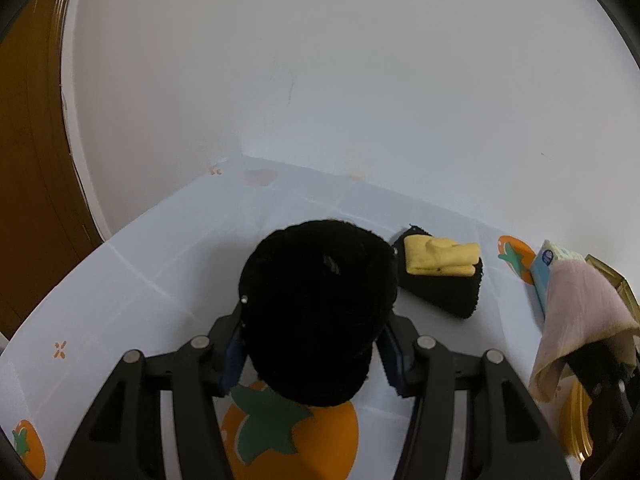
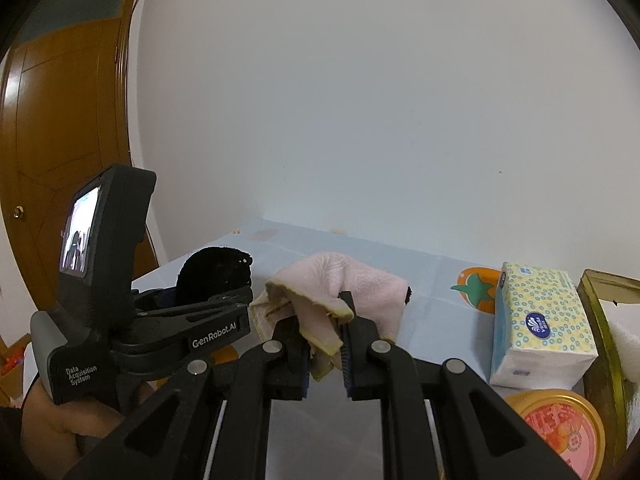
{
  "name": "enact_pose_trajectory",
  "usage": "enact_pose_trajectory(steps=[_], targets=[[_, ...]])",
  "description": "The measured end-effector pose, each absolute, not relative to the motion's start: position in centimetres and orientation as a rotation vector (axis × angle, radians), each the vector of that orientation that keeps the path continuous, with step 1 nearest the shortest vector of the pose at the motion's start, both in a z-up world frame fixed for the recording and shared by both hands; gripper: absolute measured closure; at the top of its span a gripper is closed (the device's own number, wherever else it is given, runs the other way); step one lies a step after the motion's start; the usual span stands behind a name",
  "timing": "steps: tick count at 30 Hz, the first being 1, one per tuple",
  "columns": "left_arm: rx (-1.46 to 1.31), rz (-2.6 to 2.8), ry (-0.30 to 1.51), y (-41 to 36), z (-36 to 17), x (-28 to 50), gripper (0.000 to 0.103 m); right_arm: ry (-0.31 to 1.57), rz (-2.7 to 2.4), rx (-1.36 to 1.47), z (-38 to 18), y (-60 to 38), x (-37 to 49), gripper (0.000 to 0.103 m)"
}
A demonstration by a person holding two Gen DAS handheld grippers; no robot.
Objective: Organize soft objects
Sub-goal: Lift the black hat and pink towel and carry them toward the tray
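Presently the left gripper (image 1: 316, 344) is clamping a black fluffy piece (image 1: 320, 312), its fingers pressing in on both sides and lifting the bundle over the tablecloth (image 1: 160, 264) with its orange persimmon prints. Just right of it, another black fluffy piece (image 1: 444, 292) is lying flat on the cloth, carrying a folded yellow cloth (image 1: 440, 258) on top.

Right gripper (image 2: 324, 340) is pinching a pink cloth (image 2: 344, 288); the fabric is bunching between the closed fingers and draping over their tips, hanging above the table. From the left wrist view the same pink cloth (image 1: 580, 304) is showing at the right edge.

Further right, a tissue pack (image 2: 540, 324) is standing on the cloth, touching or nearly touching a gold tin (image 2: 604, 344) at the far right. A round lidded tub (image 2: 564, 428) is sitting near, in front of the pack. Behind the table: a white wall (image 2: 360, 100), and a wooden door (image 2: 68, 120) at left.
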State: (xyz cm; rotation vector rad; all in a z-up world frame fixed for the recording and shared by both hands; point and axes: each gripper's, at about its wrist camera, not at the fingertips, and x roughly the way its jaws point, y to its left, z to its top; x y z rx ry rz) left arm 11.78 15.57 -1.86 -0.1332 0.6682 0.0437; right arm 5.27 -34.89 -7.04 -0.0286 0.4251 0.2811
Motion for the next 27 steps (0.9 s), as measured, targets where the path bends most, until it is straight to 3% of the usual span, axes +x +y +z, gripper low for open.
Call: enact_pose_trajectory(steps=[27], targets=[[-0.104, 0.081, 0.57, 14.8, -0.4, 8.1, 0.048, 0.395, 0.286, -0.015, -7.6, -36.3, 3.7, 0.089]])
